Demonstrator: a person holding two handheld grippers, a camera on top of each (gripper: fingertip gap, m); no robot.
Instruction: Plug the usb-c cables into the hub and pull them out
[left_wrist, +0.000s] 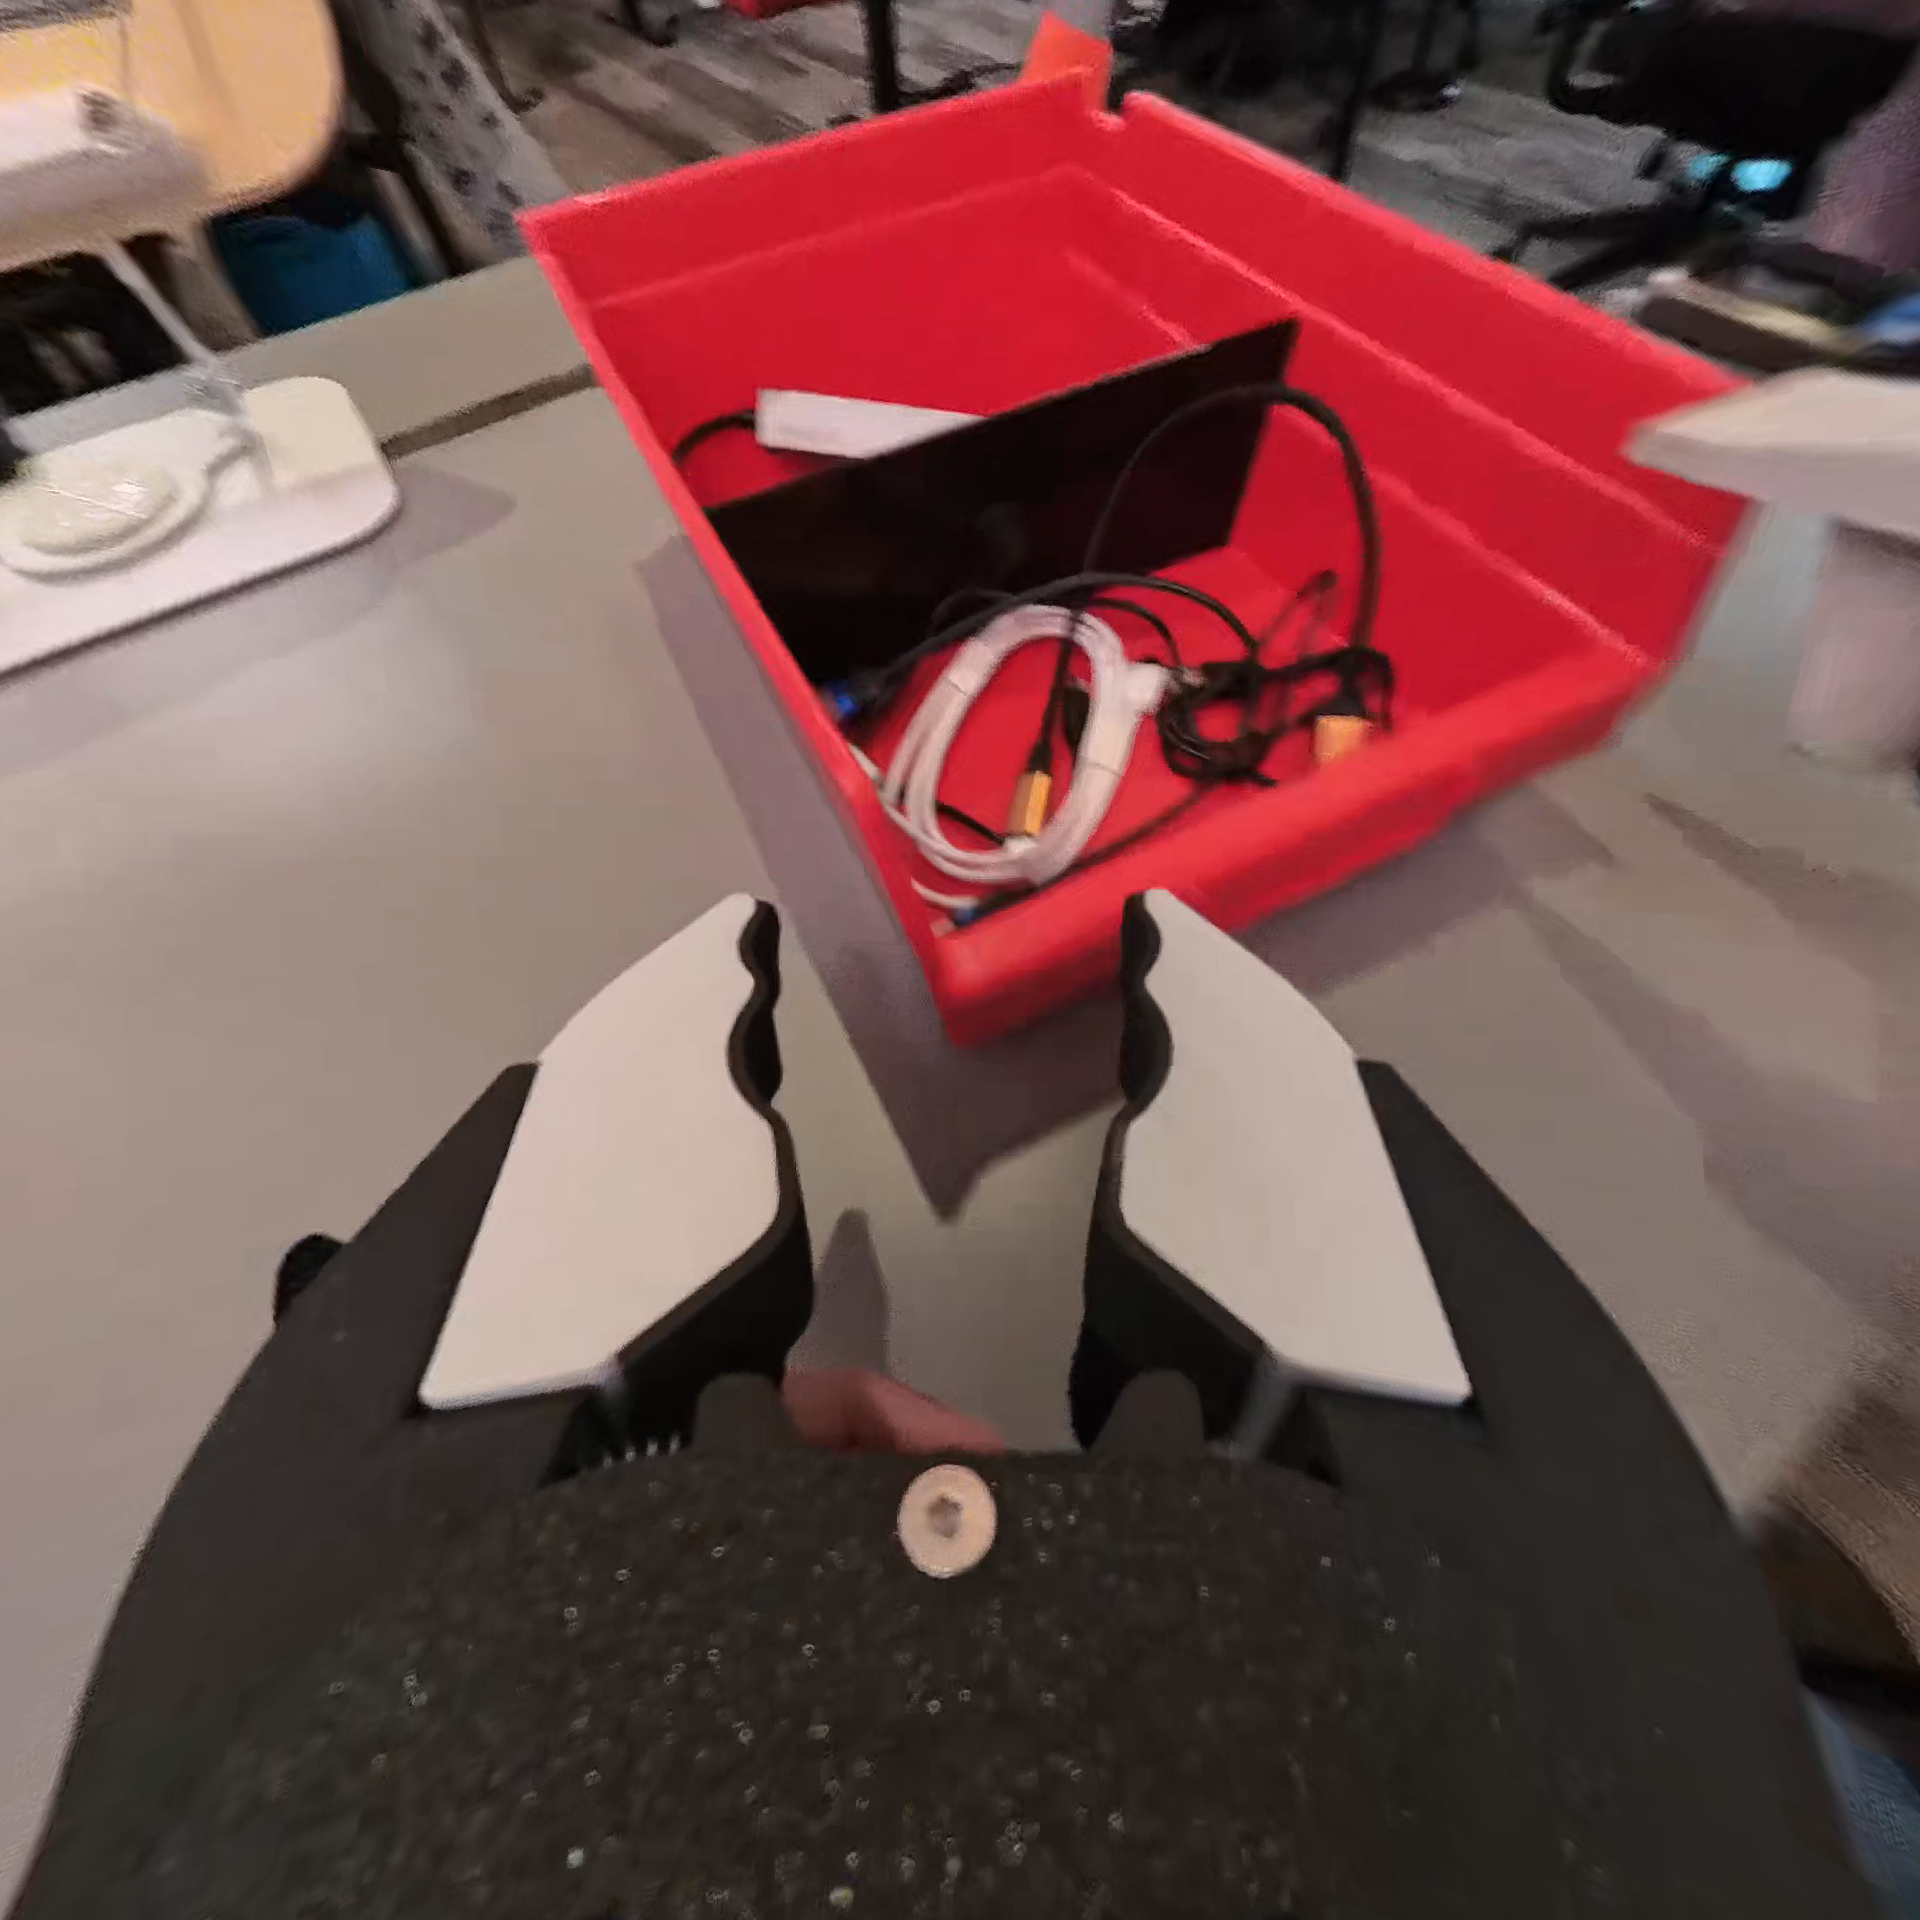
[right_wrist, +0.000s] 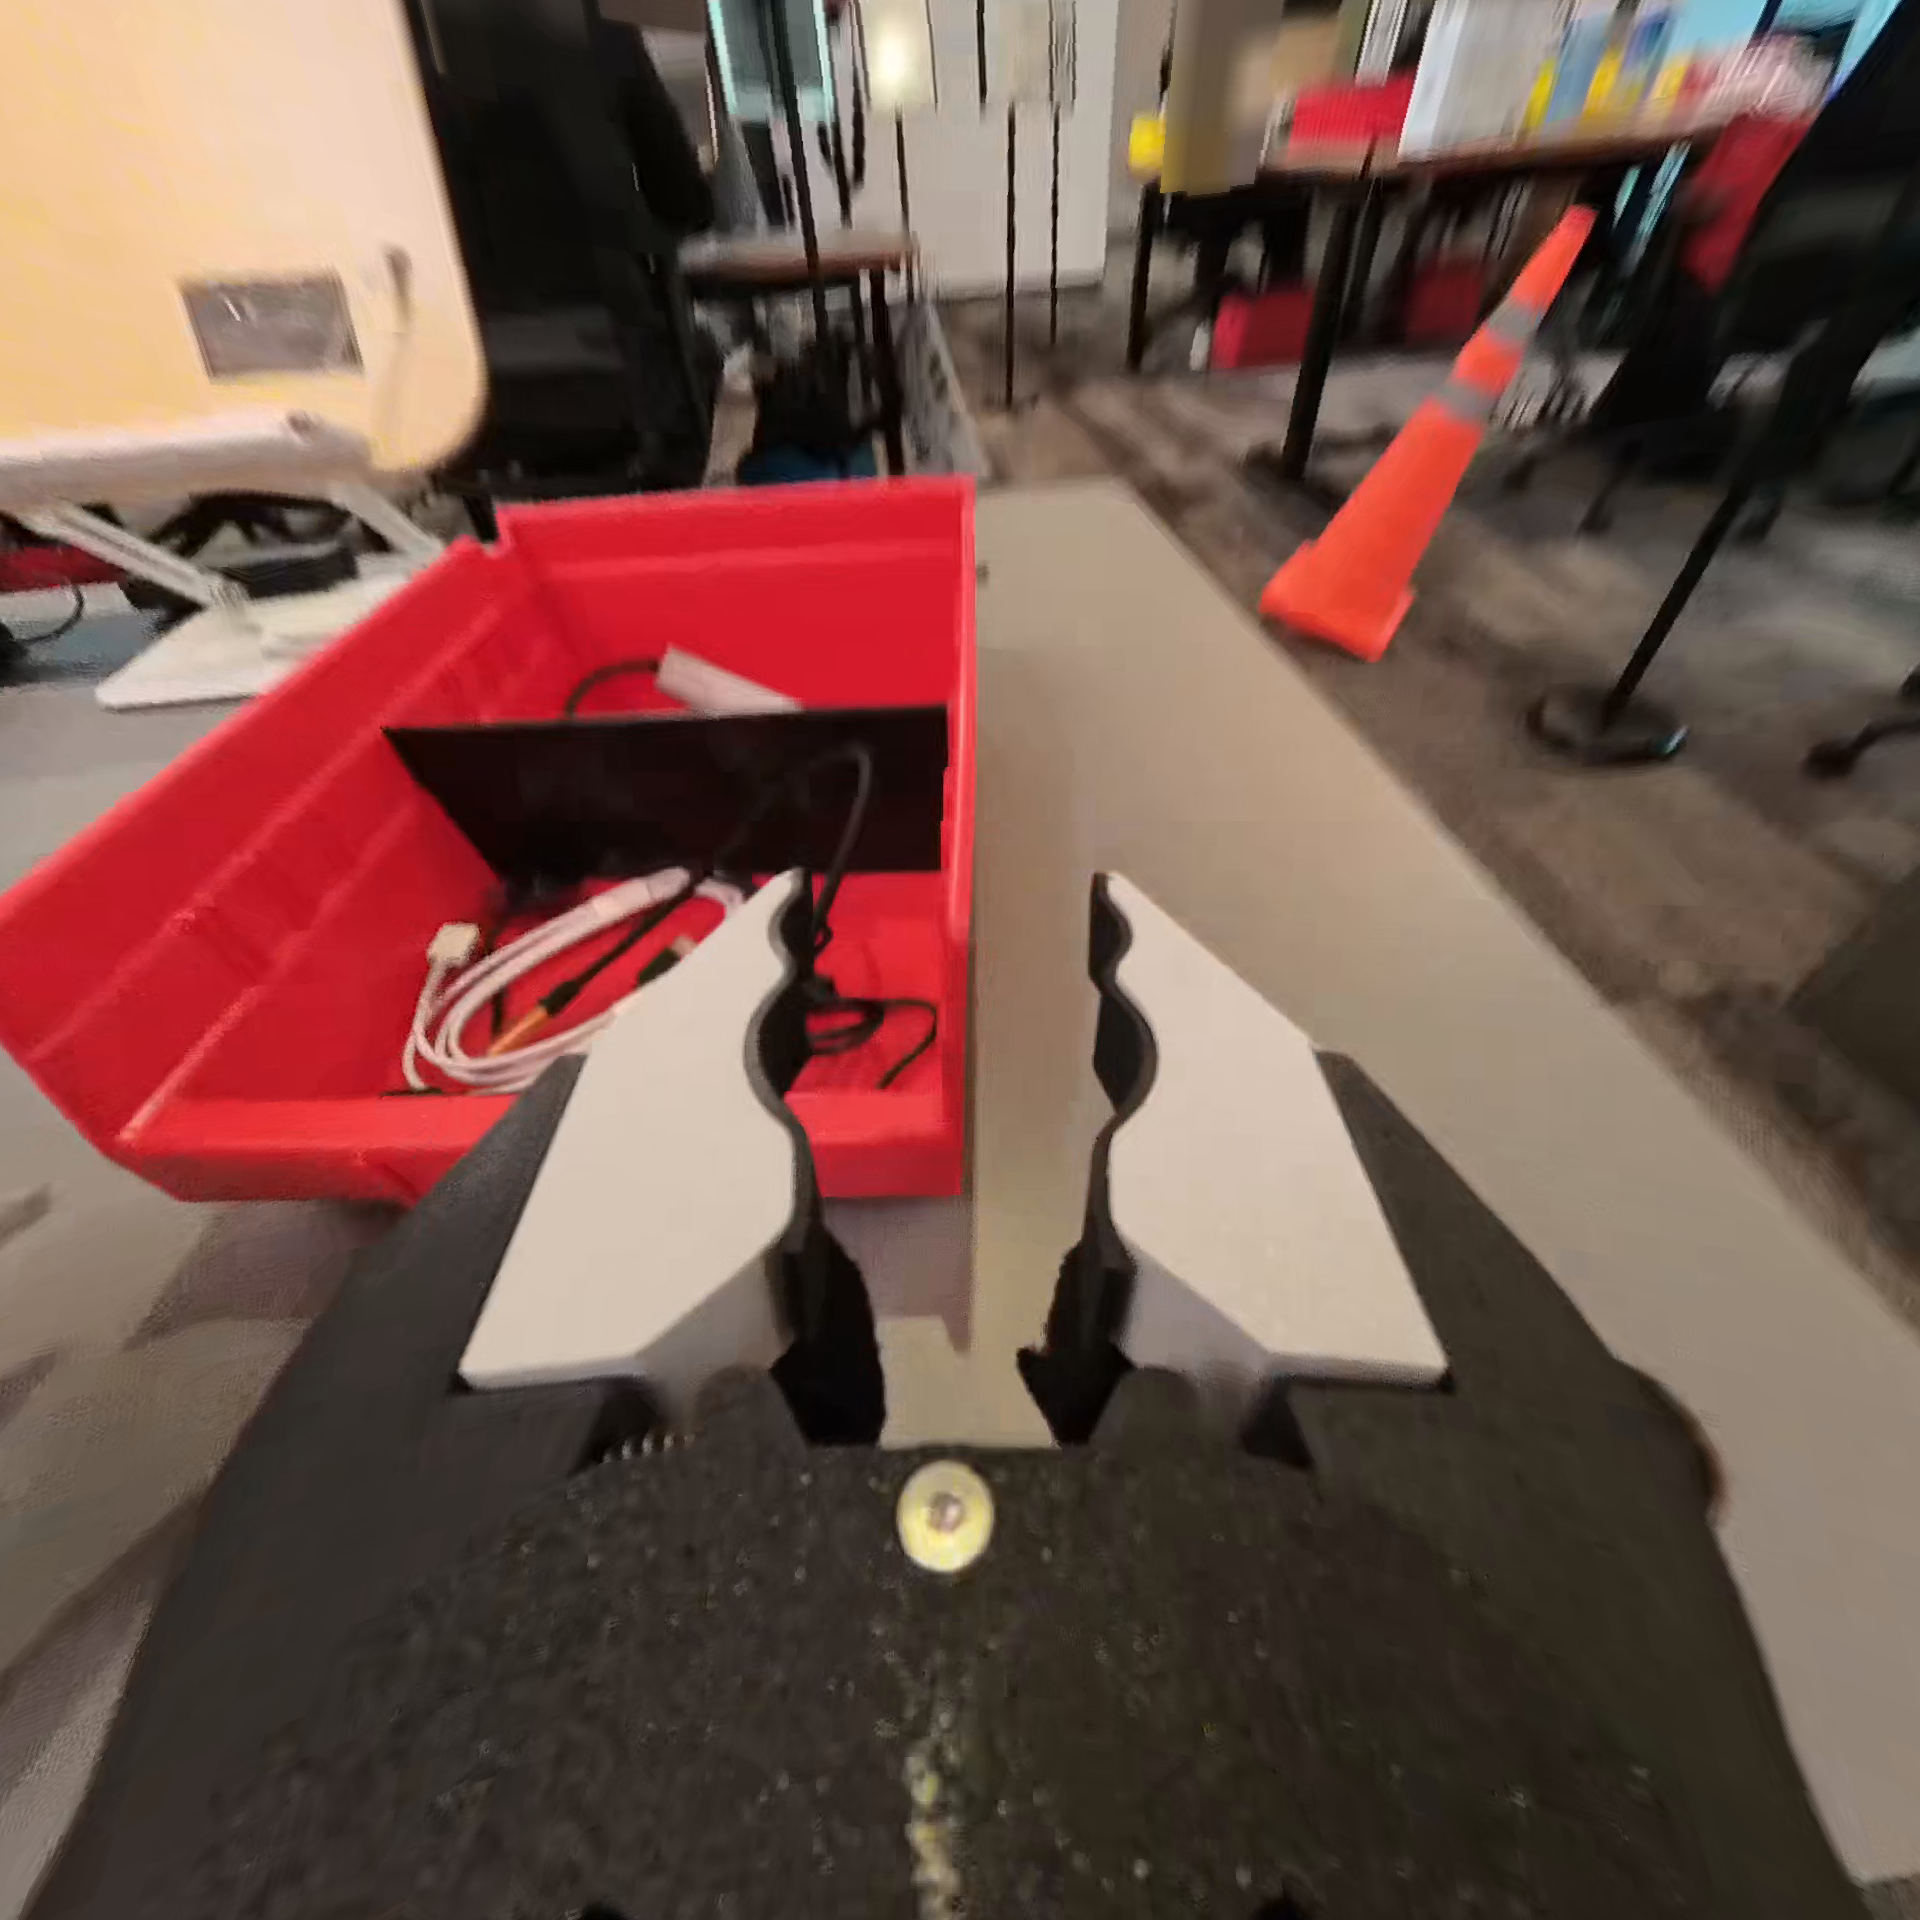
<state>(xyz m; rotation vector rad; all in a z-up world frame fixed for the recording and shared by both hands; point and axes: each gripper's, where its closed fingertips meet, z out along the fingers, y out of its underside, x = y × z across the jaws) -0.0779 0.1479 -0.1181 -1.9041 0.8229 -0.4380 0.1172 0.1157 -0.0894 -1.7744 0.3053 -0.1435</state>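
Observation:
A red bin stands on the grey table; it also shows in the right wrist view. A black divider splits it. Behind the divider lies a pale hub with a black lead; the hub also shows in the right wrist view. In front lie a coiled white cable, black cables and orange-tipped plugs. My left gripper is open and empty, just short of the bin's near corner. My right gripper is open and empty, over the bin's right front corner.
A white device with a pad sits on the table at the left. The other gripper's white finger shows at the right edge. An orange cone stands on the floor beyond the table's right edge. Chairs and desks fill the background.

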